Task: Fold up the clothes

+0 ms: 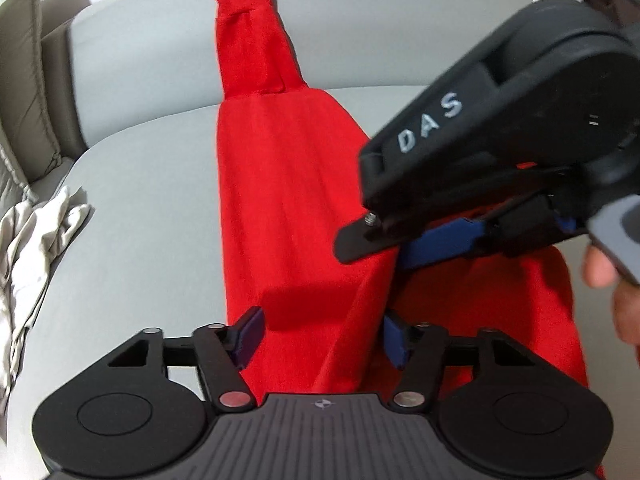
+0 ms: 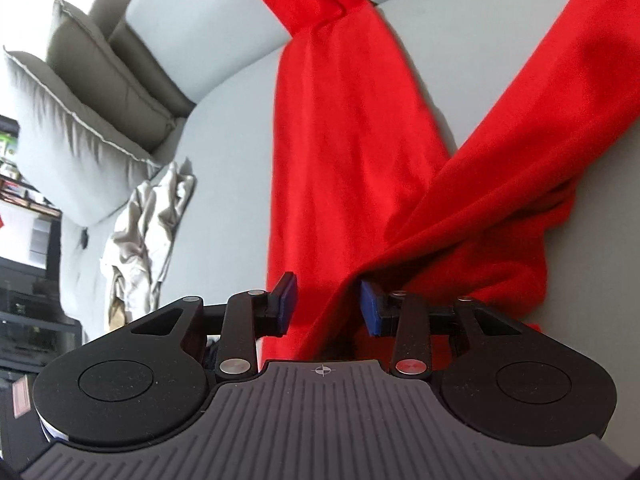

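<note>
A red garment (image 1: 288, 184) lies lengthwise on a light grey sofa seat (image 1: 140, 200), one sleeve reaching up the backrest. My left gripper (image 1: 322, 336) is at its near end, blue pads closed on a raised bulge of the red fabric. My right gripper (image 1: 380, 250) comes in from the right, just beyond the left one. The cloth rises in a ridge to its blue finger. In the right wrist view a sleeve of the red garment (image 2: 340, 140) pulls taut from the upper right into the right gripper (image 2: 324, 304), which is shut on the bunched cloth.
A crumpled white cloth (image 1: 36, 248) (image 2: 148, 224) lies on the seat to the left of the garment. Beige cushions (image 2: 92, 92) stand in the sofa's far left corner. A person's hand (image 1: 616, 280) holds the right gripper's handle. Bare grey seat (image 2: 228, 160) shows between cloth and garment.
</note>
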A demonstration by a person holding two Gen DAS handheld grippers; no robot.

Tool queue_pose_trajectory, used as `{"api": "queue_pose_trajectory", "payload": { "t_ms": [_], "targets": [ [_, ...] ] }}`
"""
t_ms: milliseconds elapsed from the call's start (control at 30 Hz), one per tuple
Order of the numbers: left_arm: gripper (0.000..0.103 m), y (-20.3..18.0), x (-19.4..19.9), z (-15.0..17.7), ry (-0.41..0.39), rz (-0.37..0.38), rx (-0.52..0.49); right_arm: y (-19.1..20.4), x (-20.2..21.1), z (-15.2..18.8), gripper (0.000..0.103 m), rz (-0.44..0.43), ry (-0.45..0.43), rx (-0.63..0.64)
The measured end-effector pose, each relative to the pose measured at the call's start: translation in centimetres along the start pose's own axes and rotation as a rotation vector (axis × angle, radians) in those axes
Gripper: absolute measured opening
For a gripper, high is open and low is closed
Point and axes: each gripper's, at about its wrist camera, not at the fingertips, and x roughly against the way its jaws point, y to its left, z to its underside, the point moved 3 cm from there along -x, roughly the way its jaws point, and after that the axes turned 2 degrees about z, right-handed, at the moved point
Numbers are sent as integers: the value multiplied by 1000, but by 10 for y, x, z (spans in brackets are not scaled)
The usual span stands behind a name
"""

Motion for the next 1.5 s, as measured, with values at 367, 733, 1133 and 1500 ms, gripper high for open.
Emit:
{"api": "queue_pose_trajectory", "payload": {
  "t_ms": [367, 733, 1133, 1500],
  "targets": [
    [36, -21, -12, -18, -37, -9, -72, -79, 24, -30, 41, 136, -173, -266],
    [22, -44, -12, -33, -103, -6, -179, -100, 37, -47, 5, 211, -274, -224],
    [3, 15, 3, -39, -122, 62, 106, 44, 8, -93, 1, 283, -326, 328],
    [23, 93, -35, -2, -11, 65, 456, 131, -126, -83, 12, 352, -138, 543]
  ]
}}
